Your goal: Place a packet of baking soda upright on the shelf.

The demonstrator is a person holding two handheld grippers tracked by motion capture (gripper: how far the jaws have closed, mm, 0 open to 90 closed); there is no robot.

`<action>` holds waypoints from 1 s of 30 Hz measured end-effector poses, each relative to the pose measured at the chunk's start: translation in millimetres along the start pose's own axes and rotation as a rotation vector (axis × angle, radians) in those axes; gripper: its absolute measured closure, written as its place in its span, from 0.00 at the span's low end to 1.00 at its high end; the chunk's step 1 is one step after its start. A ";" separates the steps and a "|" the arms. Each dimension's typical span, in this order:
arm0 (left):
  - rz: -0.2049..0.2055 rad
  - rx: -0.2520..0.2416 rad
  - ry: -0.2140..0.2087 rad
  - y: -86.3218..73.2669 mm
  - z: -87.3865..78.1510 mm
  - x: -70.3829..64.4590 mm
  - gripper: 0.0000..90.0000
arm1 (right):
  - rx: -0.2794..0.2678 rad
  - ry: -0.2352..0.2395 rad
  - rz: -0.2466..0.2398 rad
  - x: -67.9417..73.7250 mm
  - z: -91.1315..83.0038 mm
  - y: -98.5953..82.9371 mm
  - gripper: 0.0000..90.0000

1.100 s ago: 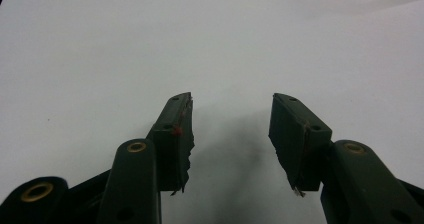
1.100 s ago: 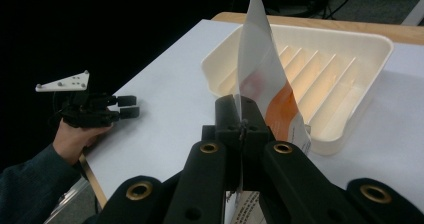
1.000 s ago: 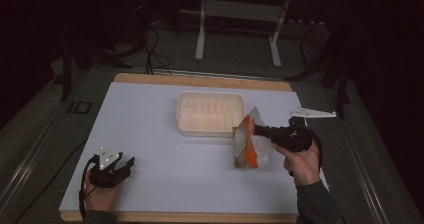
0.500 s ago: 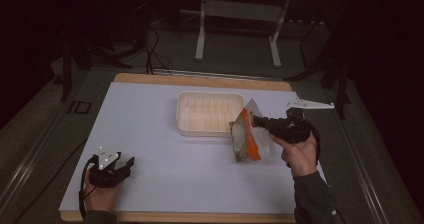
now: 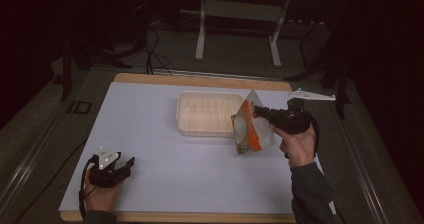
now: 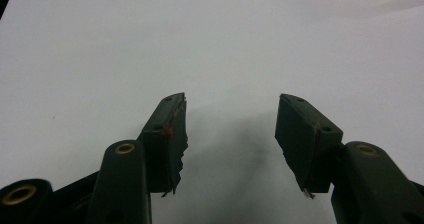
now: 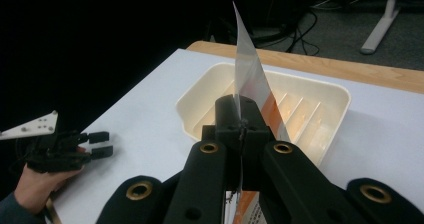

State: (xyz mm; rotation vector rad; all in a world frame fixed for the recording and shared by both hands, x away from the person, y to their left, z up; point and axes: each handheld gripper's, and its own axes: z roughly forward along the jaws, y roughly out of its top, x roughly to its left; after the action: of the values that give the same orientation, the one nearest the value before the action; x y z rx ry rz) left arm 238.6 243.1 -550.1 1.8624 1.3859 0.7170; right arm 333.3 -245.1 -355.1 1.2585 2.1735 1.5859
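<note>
My right gripper (image 5: 258, 110) is shut on an orange and clear plastic packet (image 5: 248, 126), lifted off the table at the right end of a cream ribbed tray (image 5: 207, 113). In the right gripper view the packet (image 7: 250, 79) stands edge-on between the closed jaws, with the tray (image 7: 330, 91) just beyond it. My left gripper (image 5: 126, 165) rests near the table's front left corner, open with nothing between its fingers (image 6: 170, 129). It also appears far off at the left of the right gripper view as the other hand's gripper (image 7: 92, 144).
The white table top (image 5: 150, 129) has a wooden edge at the back and front. Beyond the table stands a metal desk frame (image 5: 237, 29) on a dark floor with cables.
My right gripper has carried the packet up and toward the tray's right end. The left gripper has stayed put.
</note>
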 end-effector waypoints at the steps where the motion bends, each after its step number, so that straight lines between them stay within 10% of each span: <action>1: 0.000 -0.002 0.000 -0.1 0.0 0.0 0.51 | -0.002 -0.001 0.004 0.0 0.3 0.6 1.00; 30: -0.003 -0.005 -0.002 -0.1 0.0 0.0 0.51 | -0.075 -0.064 0.038 -13.2 23.7 23.3 1.00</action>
State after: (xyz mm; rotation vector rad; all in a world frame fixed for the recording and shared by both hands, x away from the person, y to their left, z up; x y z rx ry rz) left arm 238.6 243.1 -550.2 1.8563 1.3836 0.7161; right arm 367.4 -235.9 -349.5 1.3165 2.0443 1.6031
